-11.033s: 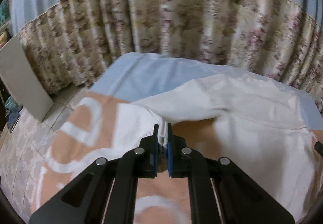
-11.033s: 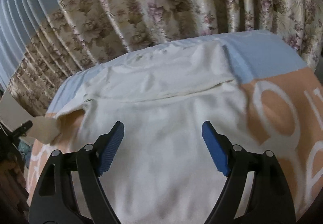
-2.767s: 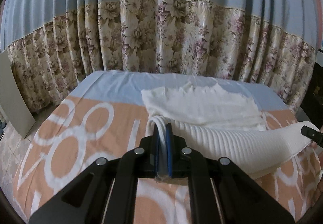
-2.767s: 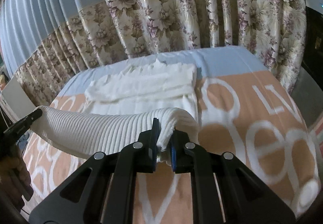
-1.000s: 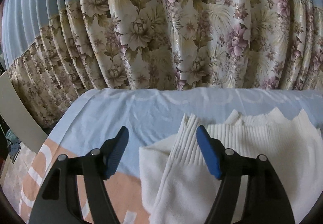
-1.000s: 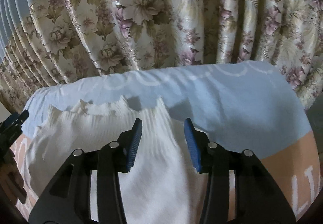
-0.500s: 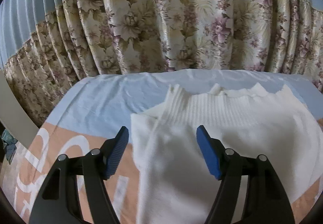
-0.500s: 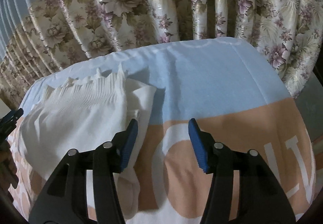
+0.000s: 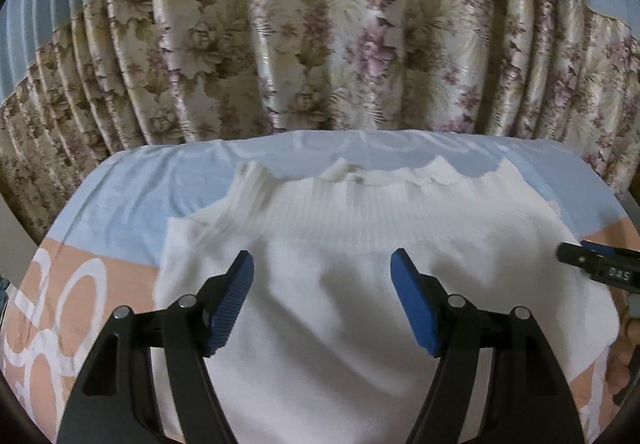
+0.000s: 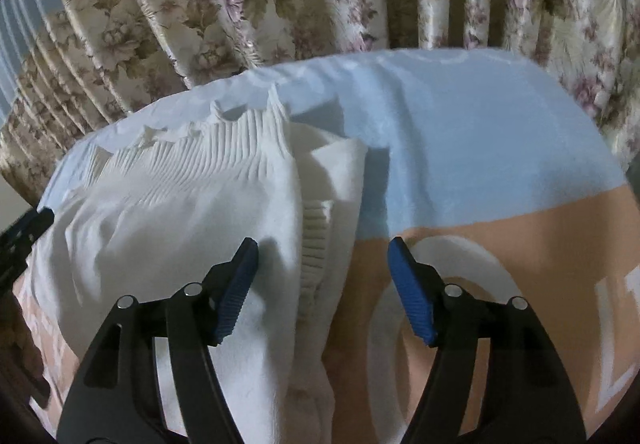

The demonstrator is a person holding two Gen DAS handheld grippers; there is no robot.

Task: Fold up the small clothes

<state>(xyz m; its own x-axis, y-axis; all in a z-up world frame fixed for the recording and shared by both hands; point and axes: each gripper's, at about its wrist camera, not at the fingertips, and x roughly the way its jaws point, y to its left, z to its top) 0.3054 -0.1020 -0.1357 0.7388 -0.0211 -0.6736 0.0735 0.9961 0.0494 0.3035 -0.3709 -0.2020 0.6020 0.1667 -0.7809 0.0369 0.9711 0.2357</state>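
The sweater lies folded on the bed, filling the centre and lower part of the left wrist frame, its ribbed hem laid toward the far edge near the curtain. In the right wrist frame the same sweater occupies the left half, with a folded layer and a ribbed cuff showing along its right edge.

The left claw is spread wide and holds nothing; it hangs over the middle of the garment. The right claw is likewise spread wide and empty, straddling the sweater's right edge, one finger over cloth and the other over the bed cover. Whether either touches the fabric cannot be told.

Judgement: the fold appears laid down and released. The right claw sits at the loose edge, probably because the protruding cuff and layers there need tucking or squaring. The stack looks slightly uneven on that side.

Writing: large white letters on the orange band of the cover, only partly visible; an "L" shape shows at the right edge of the right wrist frame. On the right claw's body, at the right edge of the left wrist frame, small characters seem to read "DAS"; uncertain.
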